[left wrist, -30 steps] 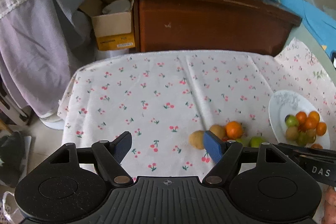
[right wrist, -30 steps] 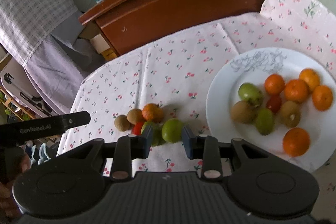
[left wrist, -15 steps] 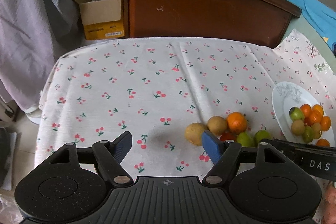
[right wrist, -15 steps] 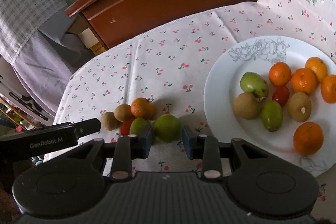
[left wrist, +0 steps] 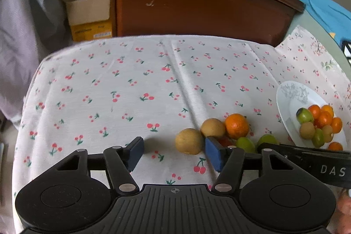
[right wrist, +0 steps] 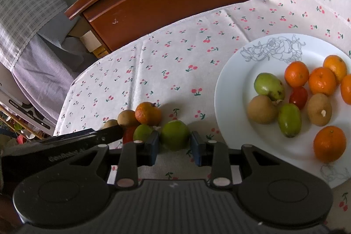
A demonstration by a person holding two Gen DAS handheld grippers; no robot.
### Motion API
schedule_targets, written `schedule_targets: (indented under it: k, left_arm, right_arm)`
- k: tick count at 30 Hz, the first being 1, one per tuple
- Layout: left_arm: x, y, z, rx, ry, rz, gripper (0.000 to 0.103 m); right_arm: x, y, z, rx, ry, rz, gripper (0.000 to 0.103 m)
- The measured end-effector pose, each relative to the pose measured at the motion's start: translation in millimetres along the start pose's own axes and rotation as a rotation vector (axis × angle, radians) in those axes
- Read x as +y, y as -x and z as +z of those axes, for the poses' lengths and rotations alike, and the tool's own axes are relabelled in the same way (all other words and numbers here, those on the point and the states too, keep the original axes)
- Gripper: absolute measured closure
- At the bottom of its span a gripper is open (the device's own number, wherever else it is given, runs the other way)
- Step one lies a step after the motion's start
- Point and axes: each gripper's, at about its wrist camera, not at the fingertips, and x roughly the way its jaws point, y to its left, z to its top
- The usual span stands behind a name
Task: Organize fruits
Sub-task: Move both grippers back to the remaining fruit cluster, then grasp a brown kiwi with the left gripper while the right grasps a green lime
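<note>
Between the right gripper's (right wrist: 175, 150) narrow jaws sits a lime (right wrist: 175, 134), contact unclear; left gripper (left wrist: 174, 154), closing, holds nothing; bumping could scatter the pile.

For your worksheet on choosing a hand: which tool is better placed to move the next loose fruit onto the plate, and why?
Right. The right tool already straddles the green fruit, right beside the plate. The left tool has been closing, its pads alongside the brown fruit, farther away.

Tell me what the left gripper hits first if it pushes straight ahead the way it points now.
Probably the round brown fruit lying on the cherry-print tablecloth, just inside the right pad of the left gripper. Its jaws have just been closing, not yet on it. Depth is uncertain.
</note>
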Motion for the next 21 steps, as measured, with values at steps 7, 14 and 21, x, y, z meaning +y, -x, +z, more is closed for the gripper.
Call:
schedule_targets:
  k: [7, 14, 21]
  left_arm:
    - [-7, -3, -1, -0.023, -0.044, -0.017, 0.059]
    - [-12, -1, -3, -0.026, -0.066, -0.032, 0.075]
    - [-6, 2, -2, -0.013, -0.005, -0.053, 0.077]
  right_arm:
    - [2, -1, 0, -0.005, 0.013, -0.003, 0.070]
    - [2, -1, 1, -0.002, 0.017, -0.007, 0.072]
    - [3, 1, 2, 0.001, 0.022, -0.015, 0.073]
